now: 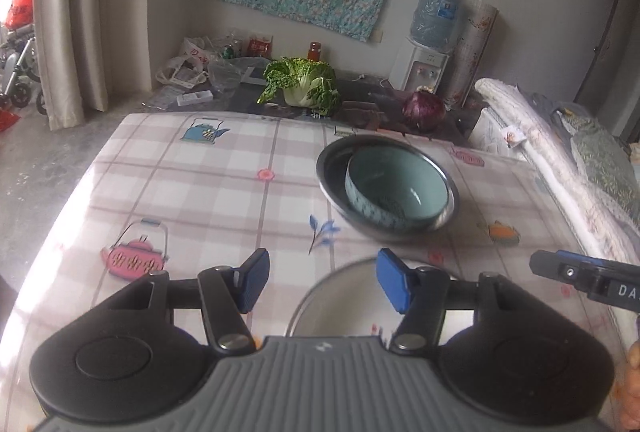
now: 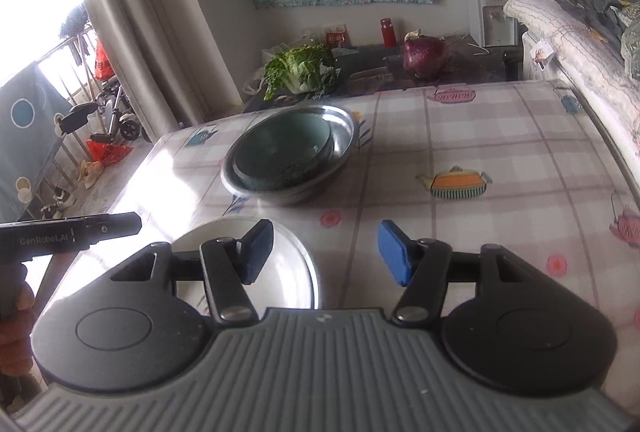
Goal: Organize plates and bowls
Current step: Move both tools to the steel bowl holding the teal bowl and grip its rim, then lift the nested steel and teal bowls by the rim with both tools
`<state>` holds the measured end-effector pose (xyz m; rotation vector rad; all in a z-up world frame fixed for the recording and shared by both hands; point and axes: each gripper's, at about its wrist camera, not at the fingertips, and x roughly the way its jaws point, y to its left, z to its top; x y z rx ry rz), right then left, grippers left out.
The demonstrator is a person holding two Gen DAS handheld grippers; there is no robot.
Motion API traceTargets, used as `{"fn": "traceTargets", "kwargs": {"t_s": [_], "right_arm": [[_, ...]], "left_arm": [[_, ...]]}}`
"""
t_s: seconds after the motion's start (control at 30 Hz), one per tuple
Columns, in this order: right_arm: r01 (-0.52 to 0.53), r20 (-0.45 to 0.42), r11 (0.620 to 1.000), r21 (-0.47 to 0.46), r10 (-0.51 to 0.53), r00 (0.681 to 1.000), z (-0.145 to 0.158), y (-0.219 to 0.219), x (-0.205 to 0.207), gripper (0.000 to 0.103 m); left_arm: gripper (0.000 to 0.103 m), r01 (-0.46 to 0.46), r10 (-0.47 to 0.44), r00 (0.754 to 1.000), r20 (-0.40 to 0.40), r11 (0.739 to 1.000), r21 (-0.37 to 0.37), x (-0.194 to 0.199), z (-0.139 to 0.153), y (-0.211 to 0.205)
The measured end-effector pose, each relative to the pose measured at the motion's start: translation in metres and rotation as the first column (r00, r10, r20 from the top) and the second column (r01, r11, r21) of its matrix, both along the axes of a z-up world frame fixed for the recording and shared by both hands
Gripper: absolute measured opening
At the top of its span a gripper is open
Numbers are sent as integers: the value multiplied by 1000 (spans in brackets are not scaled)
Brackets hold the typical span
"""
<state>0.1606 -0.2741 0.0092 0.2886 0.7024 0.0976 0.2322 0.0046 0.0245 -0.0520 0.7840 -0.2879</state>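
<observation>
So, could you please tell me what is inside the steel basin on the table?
A teal bowl sits in the steel basin, off-centre against one side. It looks empty. The basin's floor beneath the bowl is covered, so anything under it cannot be seen.

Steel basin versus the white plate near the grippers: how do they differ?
The shiny steel basin is deep and holds a teal ceramic bowl; the white round plate is shallow and holds nothing visible. The basin sits farther away, the plate nearest. Both rest on the checked tablecloth.
</observation>
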Motion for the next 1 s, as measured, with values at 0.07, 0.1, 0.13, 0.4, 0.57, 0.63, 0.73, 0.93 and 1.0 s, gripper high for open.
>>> {"fn": "traceTargets", "kwargs": {"t_s": [0.07, 0.1, 0.13, 0.4, 0.57, 0.63, 0.73, 0.93, 1.0], "right_arm": [[10, 2, 1000, 14, -10, 1000, 1, -9, 18, 58], [15, 4, 1000, 22, -15, 1000, 2, -13, 27, 58], [21, 6, 999, 27, -21, 1000, 1, -17, 35, 58], [35, -25, 996, 80, -33, 999, -17, -39, 96, 57], [39, -54, 991, 127, -32, 998, -35, -43, 125, 51], [33, -63, 988, 150, -24, 998, -41, -43, 135, 48], [29, -81, 984, 176, -15, 997, -49, -42, 150, 42], [30, -111, 976, 214, -7, 994, -61, -41, 174, 30], [33, -129, 971, 236, -2, 992, -65, -42, 181, 26]], "left_arm": [[60, -4, 4, 1000, -10, 1000, -7, 22, -3, -2], [59, -10, 10, 1000, -13, 1000, -11, 32, -5, -3], [58, -18, 18, 1000, -16, 1000, -10, 40, -6, -5], [37, -34, 33, 999, -40, 999, -31, 84, -23, -17], [23, -41, 35, 995, -97, 997, -67, 105, -36, -21], [21, -48, 39, 992, -117, 996, -73, 111, -41, -22], [18, -58, 45, 988, -151, 995, -84, 120, -48, -23], [14, -59, 38, 981, -188, 993, -107, 131, -56, -26], [14, -64, 40, 978, -205, 992, -112, 135, -59, -26]]}}
